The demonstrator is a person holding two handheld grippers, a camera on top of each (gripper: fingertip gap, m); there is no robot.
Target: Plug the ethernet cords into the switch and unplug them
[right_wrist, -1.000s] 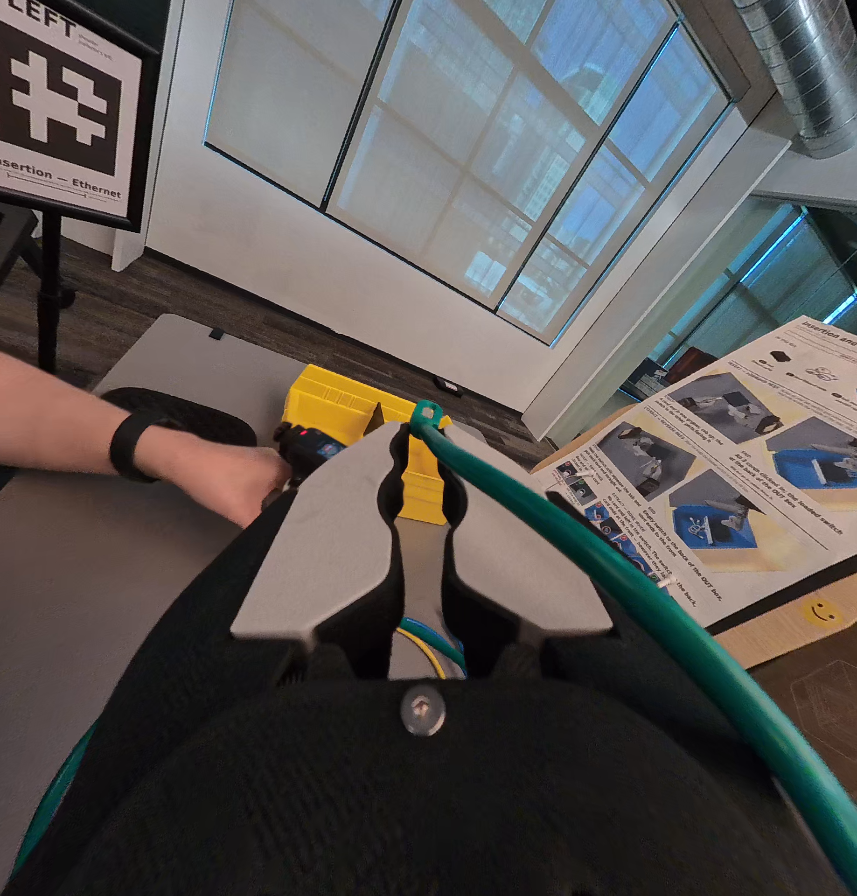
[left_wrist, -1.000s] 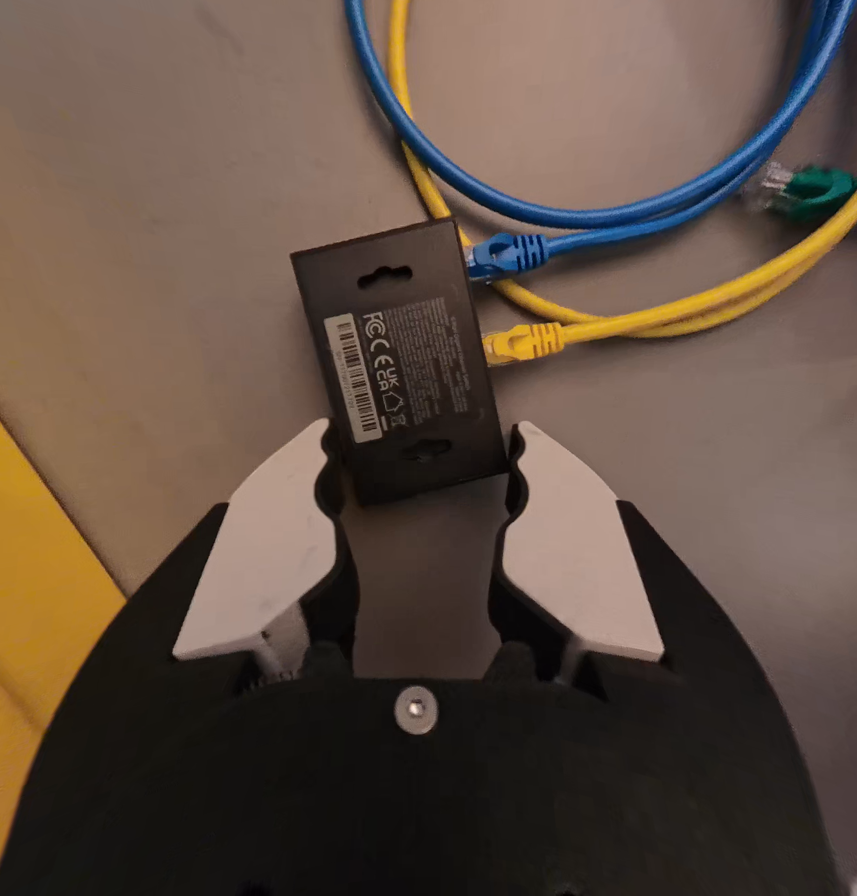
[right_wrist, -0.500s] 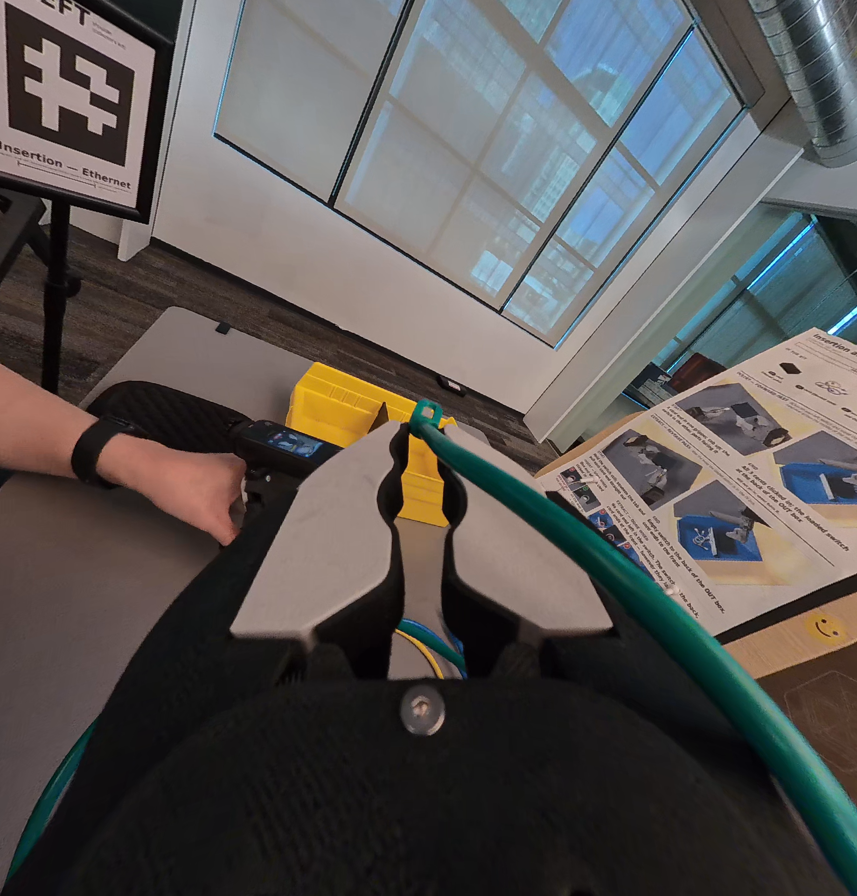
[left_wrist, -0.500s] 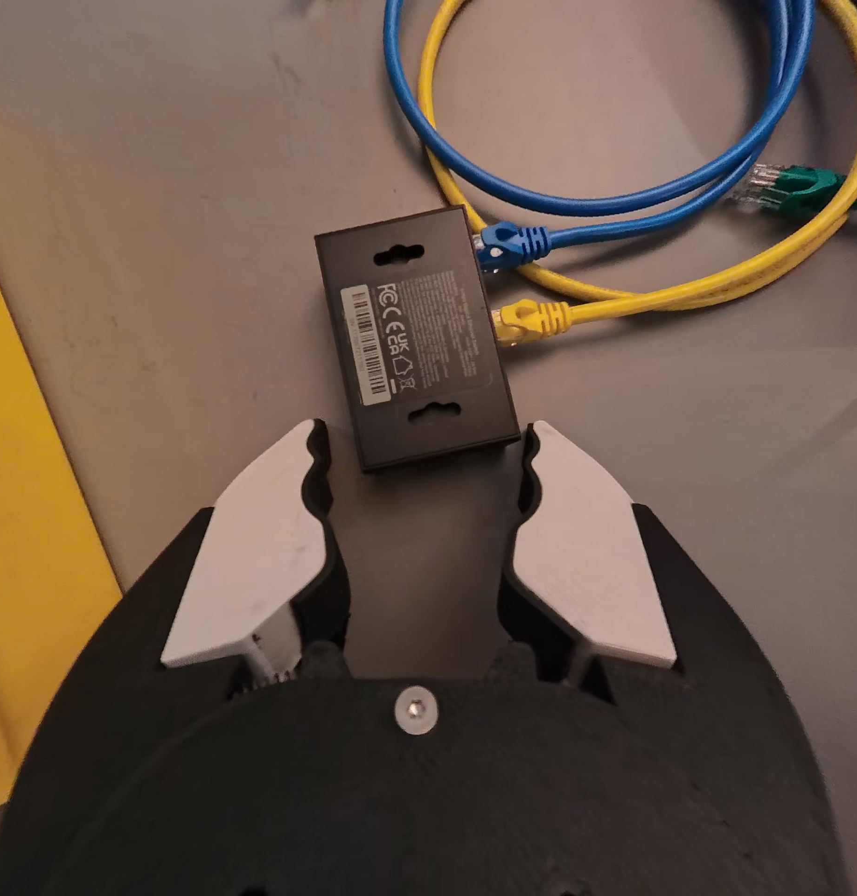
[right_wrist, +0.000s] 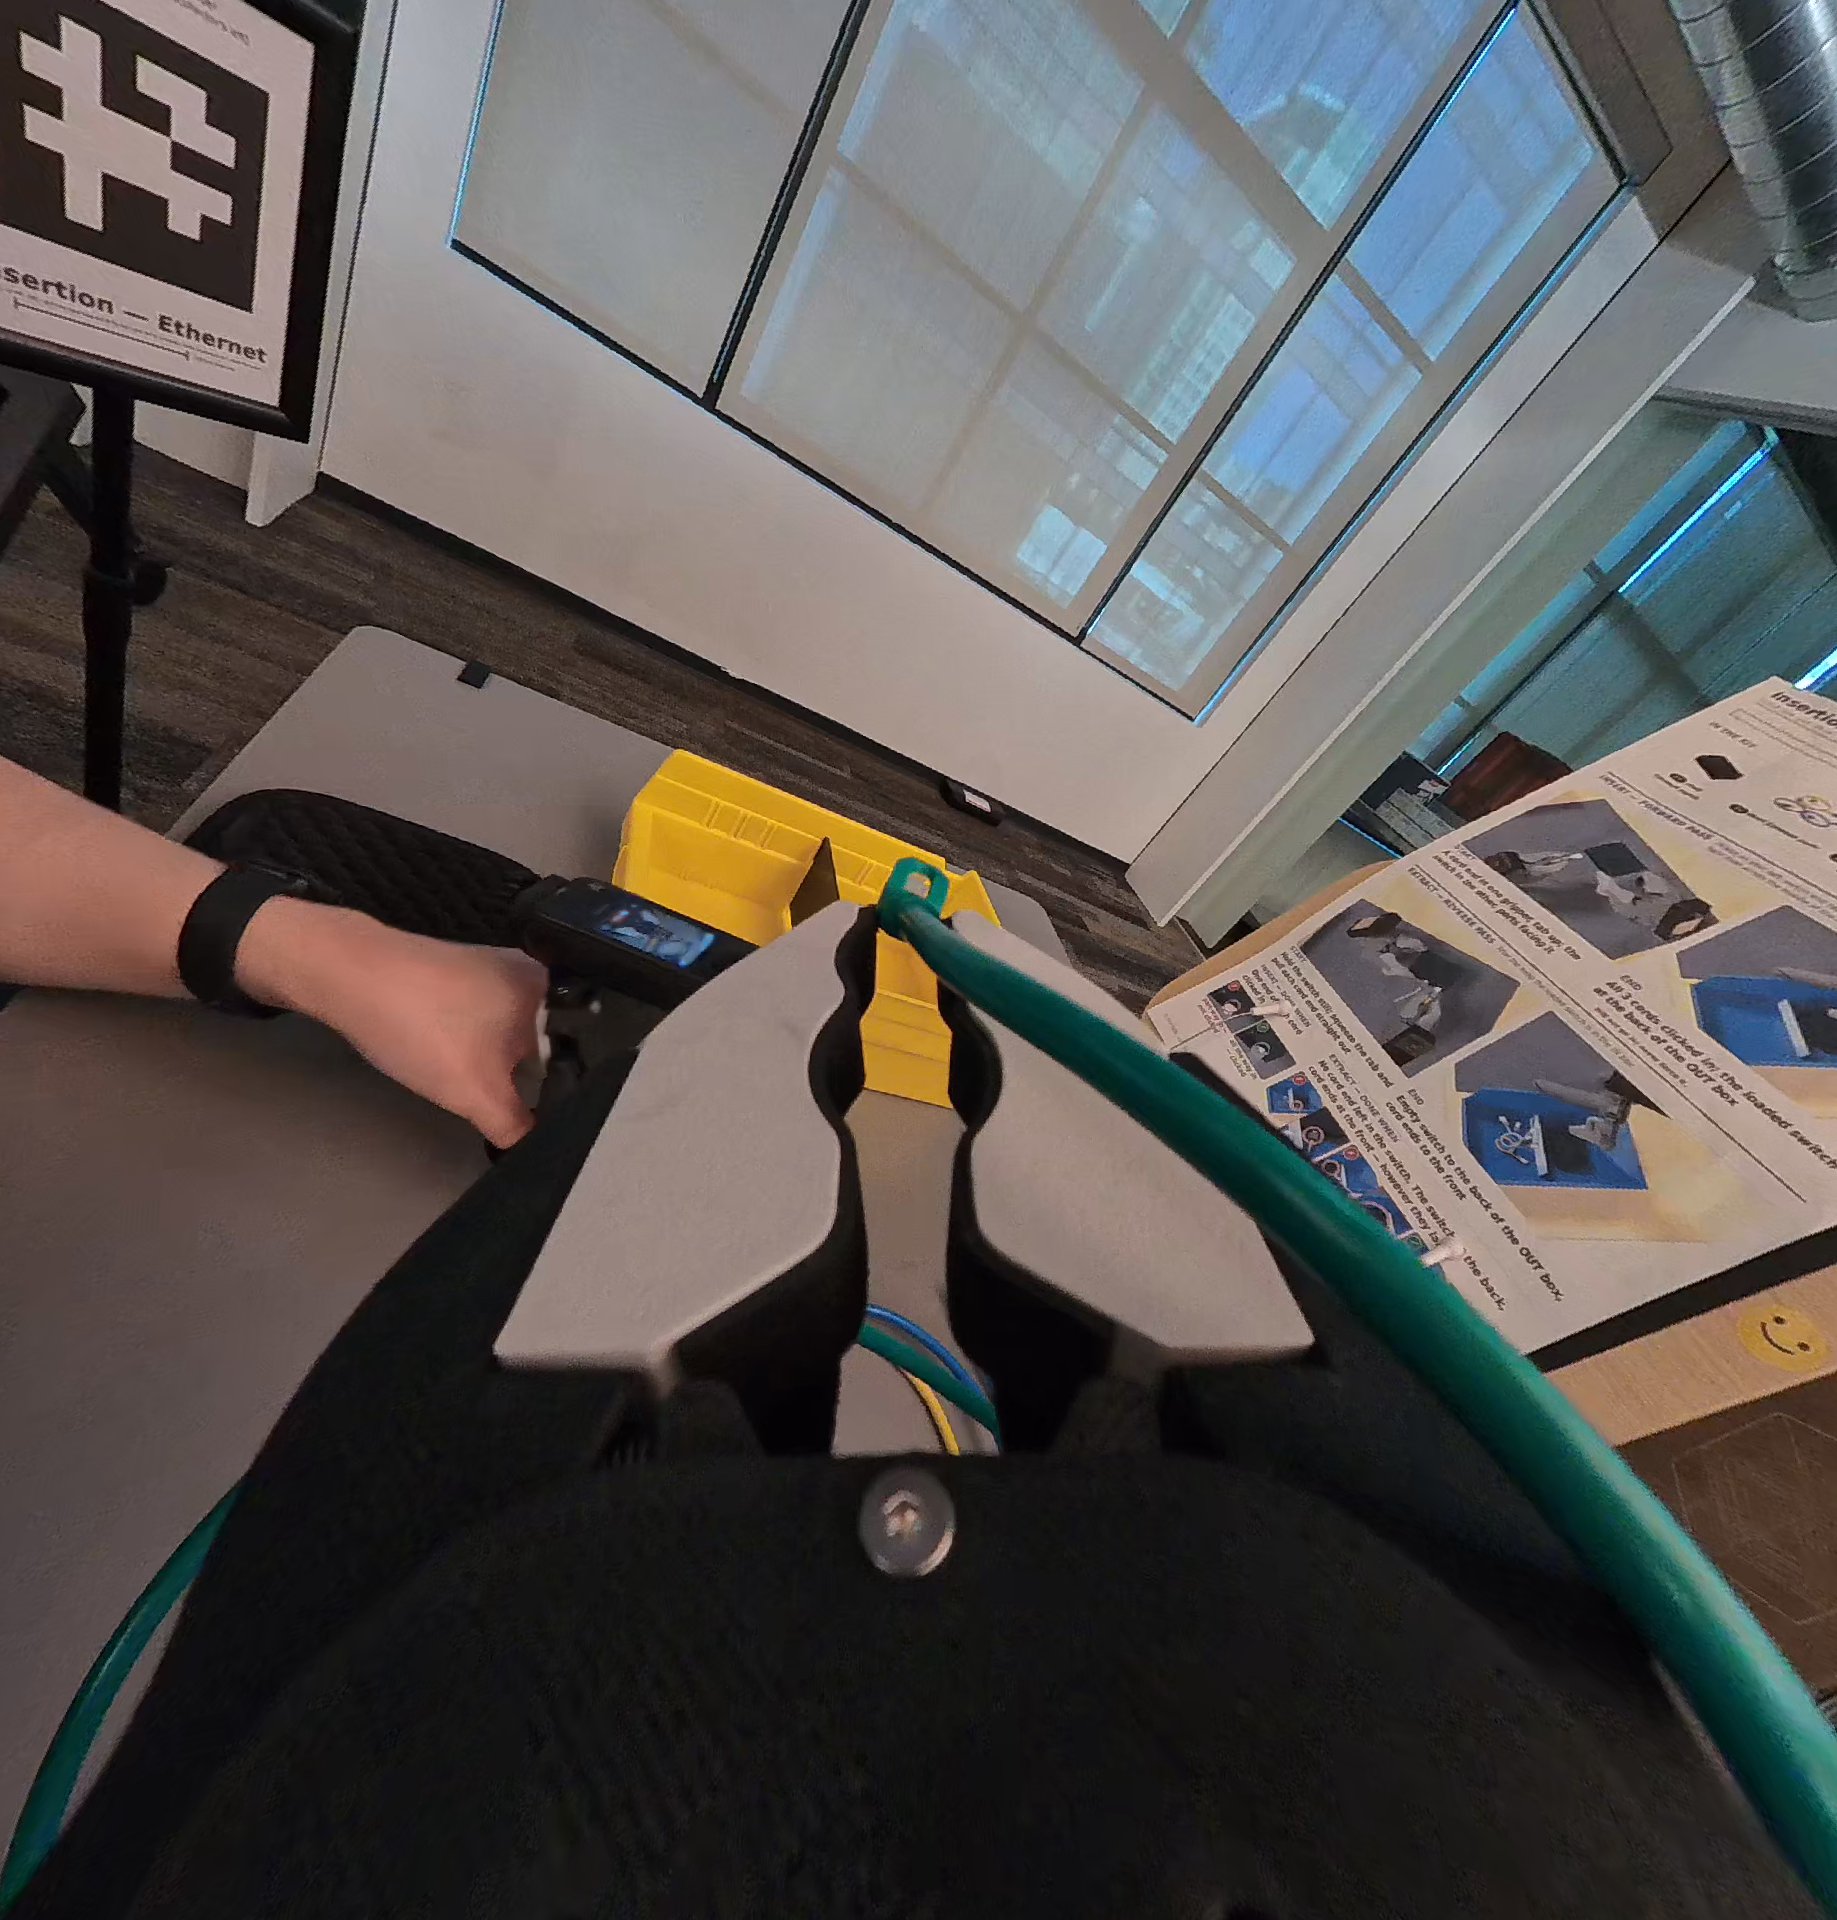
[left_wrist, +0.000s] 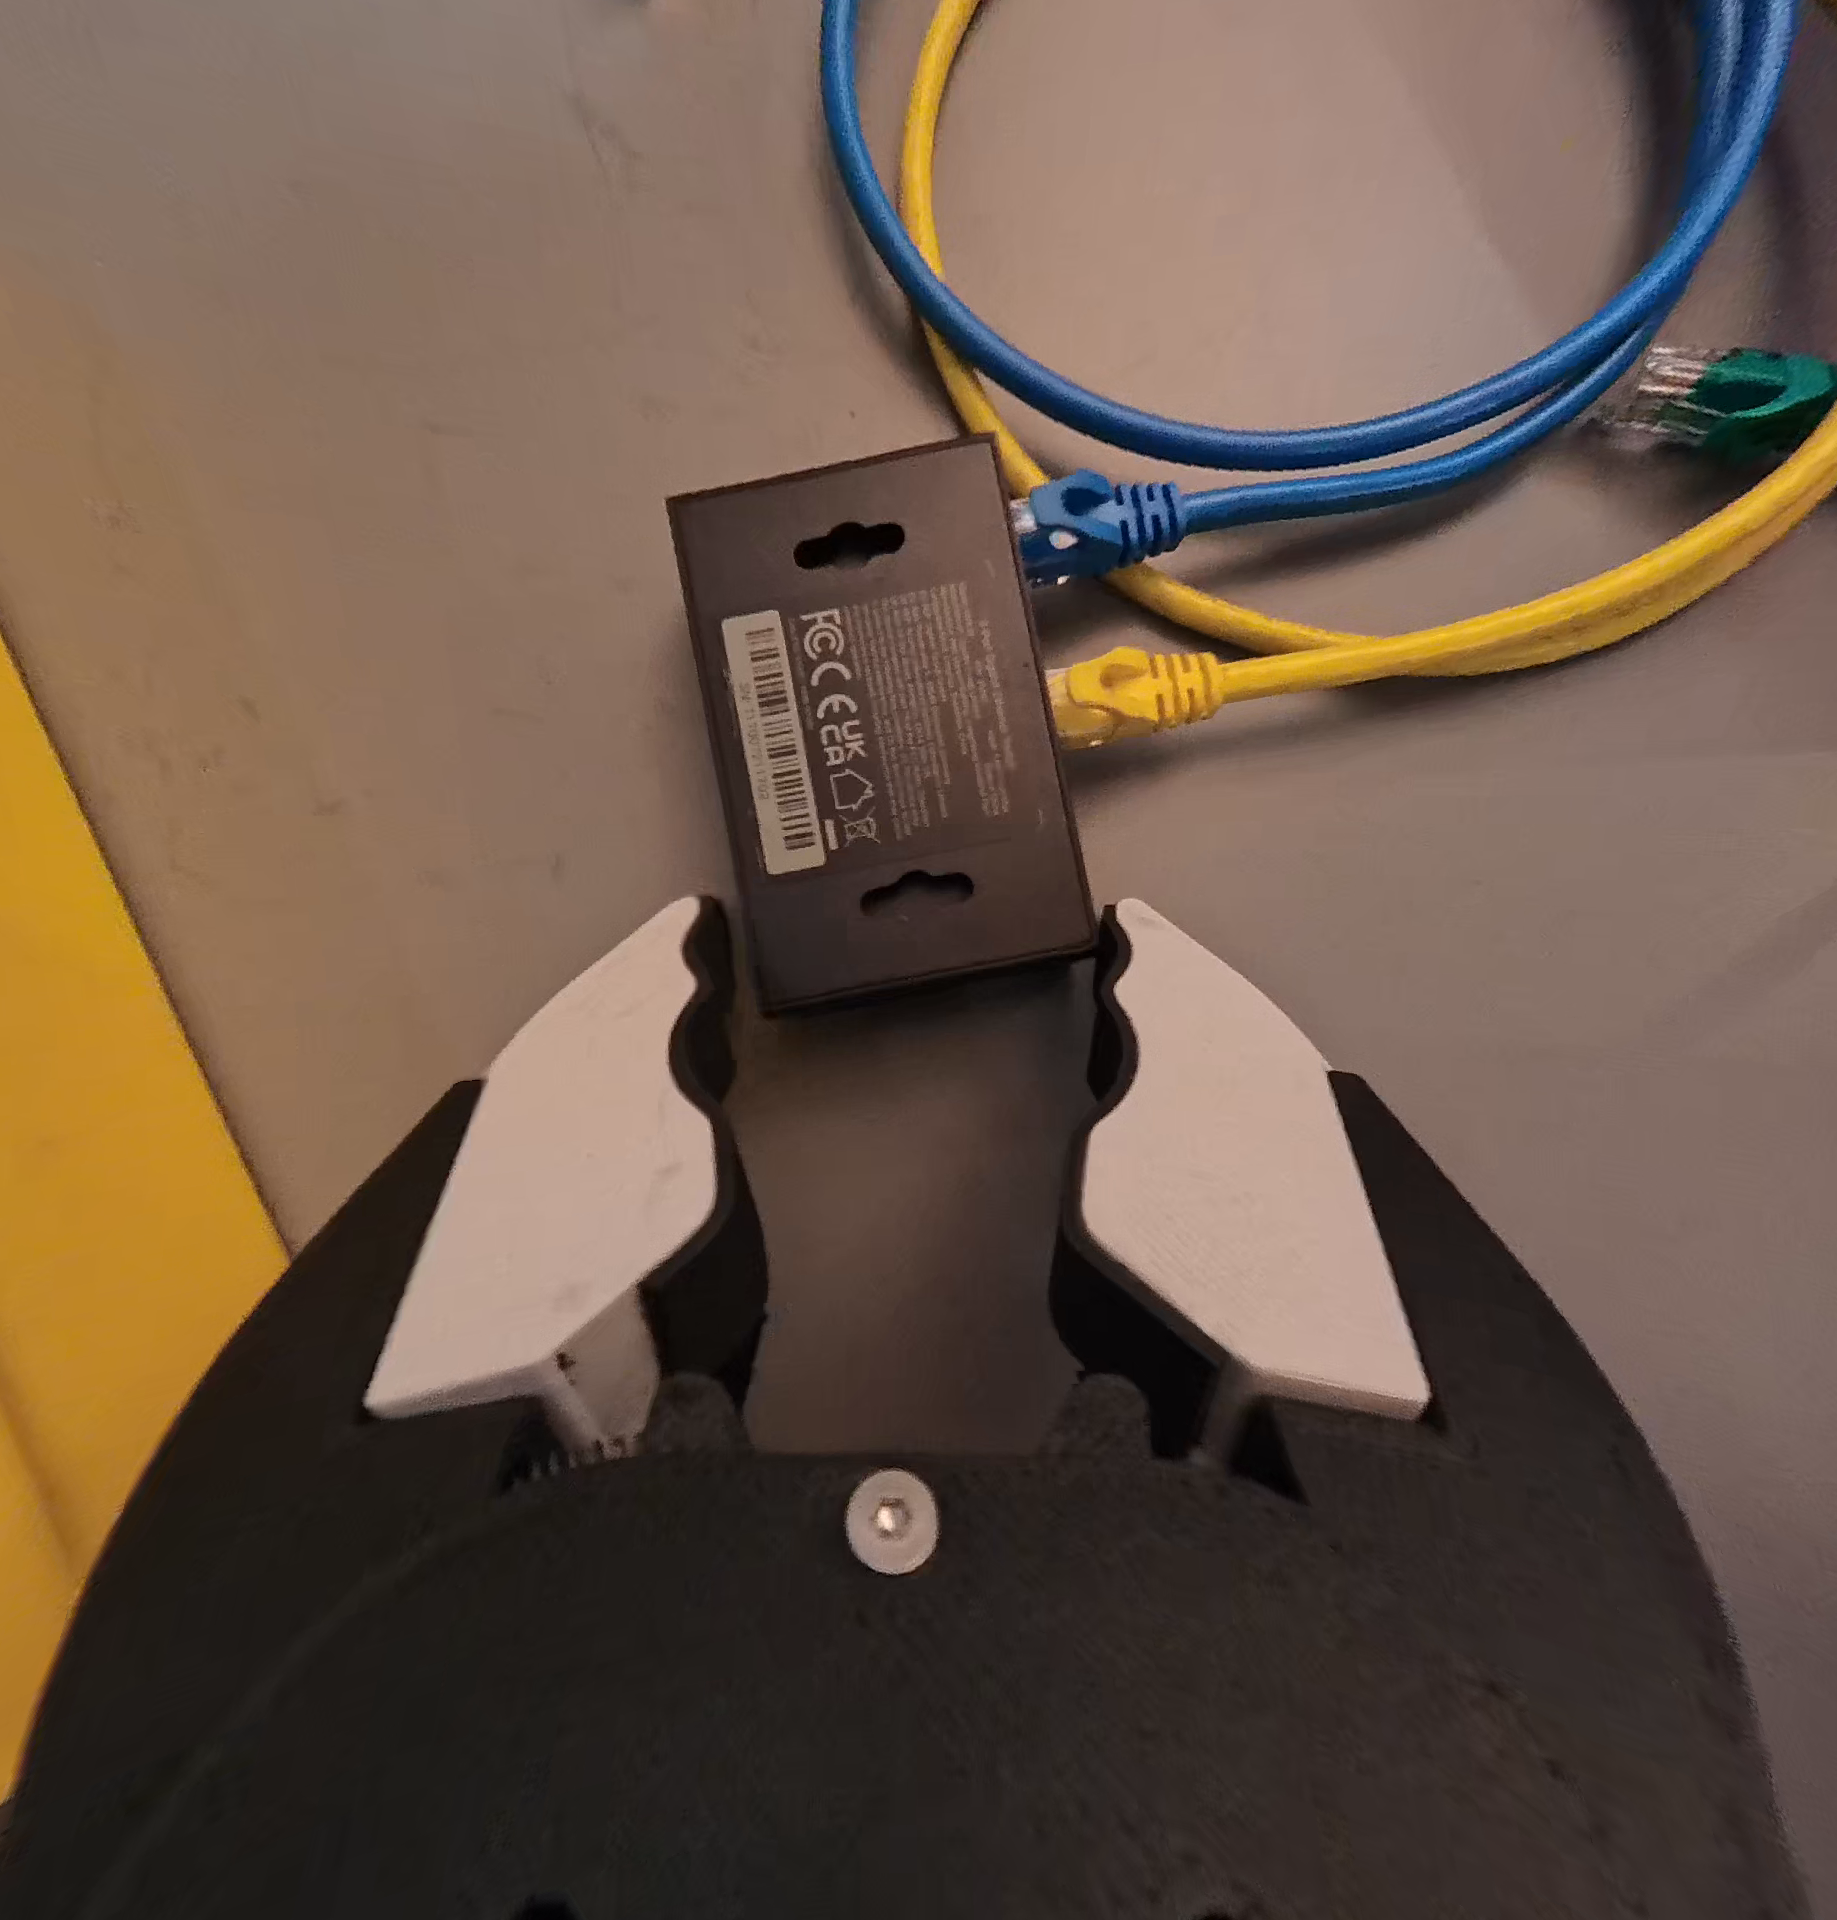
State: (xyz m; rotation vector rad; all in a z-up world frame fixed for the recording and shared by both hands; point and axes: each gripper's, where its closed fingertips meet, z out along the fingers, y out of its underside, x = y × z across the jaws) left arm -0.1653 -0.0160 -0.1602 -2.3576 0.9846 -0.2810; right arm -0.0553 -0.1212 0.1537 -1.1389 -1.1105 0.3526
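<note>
Grey tabletop fills the left wrist view, with a yellow bin cut off at the left edge so that only a flat slab of it shows. Between the tips of the left gripper lies the black switch, underside up, its near end just inside the gap; the jaws stand apart, and whether the fingertips touch the switch's sides is hard to tell. Right of the switch, the blue cord's plug and the yellow cord's plug meet its right edge, but the ports face away, so how deep they sit cannot be seen. Farther right, a green plug lies loose on the table, well apart from the switch, slightly blurred and partly crossed by the yellow cord, its cable running out of frame.

From the right wrist view, a sign on a stand is cropped at the upper left, and a person's hand with a dark wristband holds the other tool, whose fingers are hidden behind this view's own. The right gripper has its jaws nearly together, pinching the green cord just behind its far end, which pokes up past the tips; the cord arcs back over the right finger and leaves the frame at the lower right. Beyond the tips stands the yellow bin, and to the right an instruction sheet is cut off by the edge. The switch is not visible here.
</note>
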